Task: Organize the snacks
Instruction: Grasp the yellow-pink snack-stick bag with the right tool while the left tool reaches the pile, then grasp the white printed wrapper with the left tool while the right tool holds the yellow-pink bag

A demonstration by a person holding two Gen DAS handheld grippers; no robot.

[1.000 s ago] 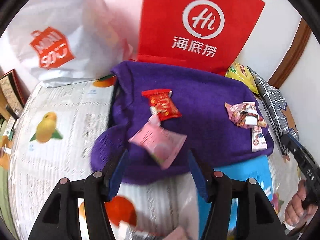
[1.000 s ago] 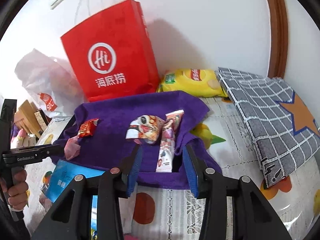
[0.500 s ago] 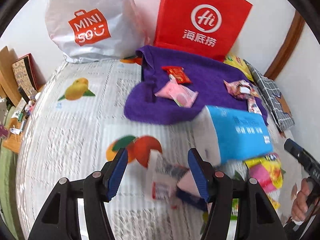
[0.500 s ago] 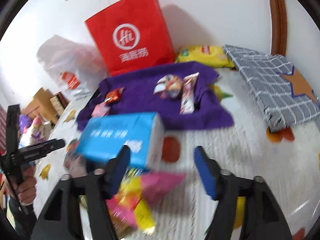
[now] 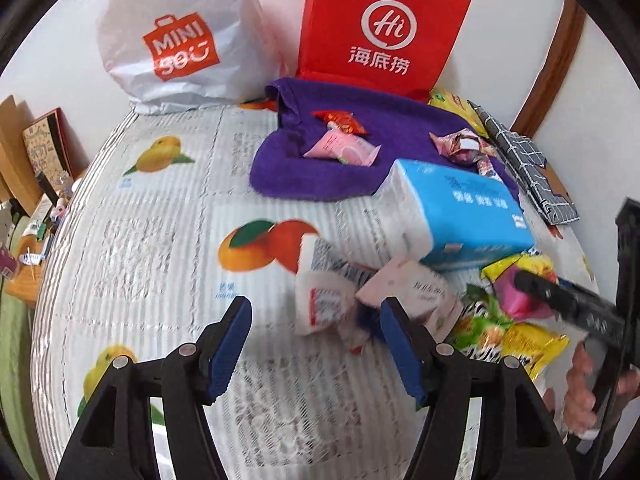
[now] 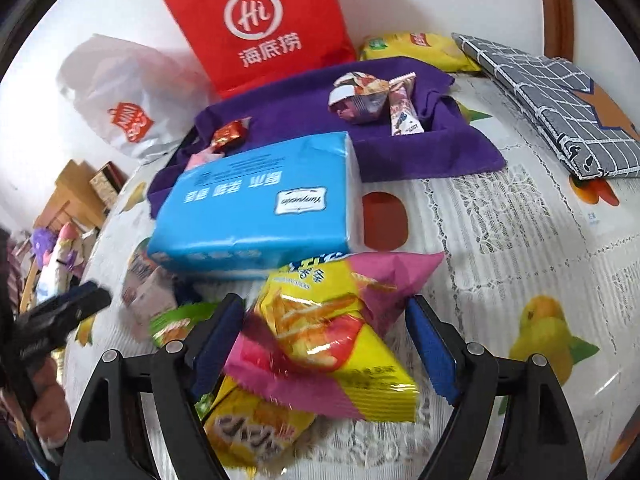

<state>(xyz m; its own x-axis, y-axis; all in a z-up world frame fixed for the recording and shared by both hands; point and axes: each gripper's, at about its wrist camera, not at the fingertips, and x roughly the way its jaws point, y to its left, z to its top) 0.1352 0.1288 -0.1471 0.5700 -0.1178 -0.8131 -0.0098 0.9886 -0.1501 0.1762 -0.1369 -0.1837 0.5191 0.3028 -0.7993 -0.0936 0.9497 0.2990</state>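
Snacks sit in two groups on the fruit-print tablecloth [image 5: 152,240]. Near pile, just this side of the blue tissue pack [image 6: 256,204]: yellow-and-pink chip bag [image 6: 336,332], glossy, crinkled, printed with fries; it lies on a second yellow bag [image 6: 248,428]. A green pack [image 6: 176,322] pokes out to its left. Further left, white sachet [image 5: 324,304] and pink sachet [image 5: 416,284] touch each other, both motion-blurred.

Far group on the purple cloth [image 5: 360,112]: red candy [image 5: 340,122] and pink pouch [image 5: 344,150] on its left side, a crumpled printed wrapper [image 6: 360,96] and a slim stick pack [image 6: 404,112] on its right.

Right gripper [image 6: 326,344]: jaws opening, spread wide, chip bag between them; left pad near the bag's edge, contact unclear, right pad clear of it. Left gripper [image 5: 316,344]: jaws opening, spread, white sachet just beyond the tips, nothing pinched. A hand [image 5: 588,396] holds the right gripper's grip.

Behind the cloth: red paper bag [image 5: 380,28], white plastic bag [image 5: 180,40] to its left, a yellow chip packet [image 6: 416,50] and a grey checked item [image 6: 552,100] to the right.
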